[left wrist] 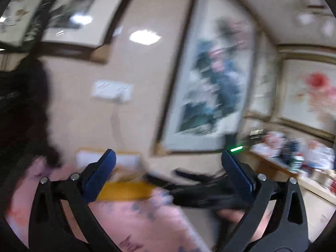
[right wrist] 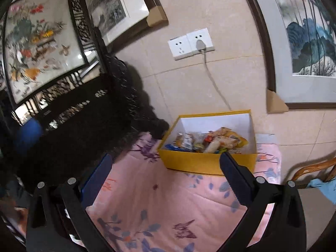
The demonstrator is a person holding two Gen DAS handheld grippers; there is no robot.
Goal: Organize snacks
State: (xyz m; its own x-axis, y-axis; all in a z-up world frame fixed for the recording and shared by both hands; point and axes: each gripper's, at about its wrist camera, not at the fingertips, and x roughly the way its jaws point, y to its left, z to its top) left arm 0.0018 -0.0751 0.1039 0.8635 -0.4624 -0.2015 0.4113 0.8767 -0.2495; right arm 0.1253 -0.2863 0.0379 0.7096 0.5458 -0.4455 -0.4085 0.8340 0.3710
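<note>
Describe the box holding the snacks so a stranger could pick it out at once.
Start at the white double wall socket with the grey plug and follow its cable down to the table covered by a pink floral cloth. At the cloth's far edge, against the tiled wall, sits an open yellow cardboard box with a white inside, filled with wrapped snacks. It is the only box there.

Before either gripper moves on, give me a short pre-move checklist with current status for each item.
1. Left gripper open and holding nothing: ok.
2. Right gripper open and holding nothing: ok.
3. Yellow box open-topped on the pink floral cloth, snacks inside: ok.
4. Loose snacks left on the cloth: none seen in the right wrist view.
5. Left wrist view sharp enough to aim by: not ok, motion-blurred.
6. Cable from the wall socket clear of the box: cannot tell.
</note>
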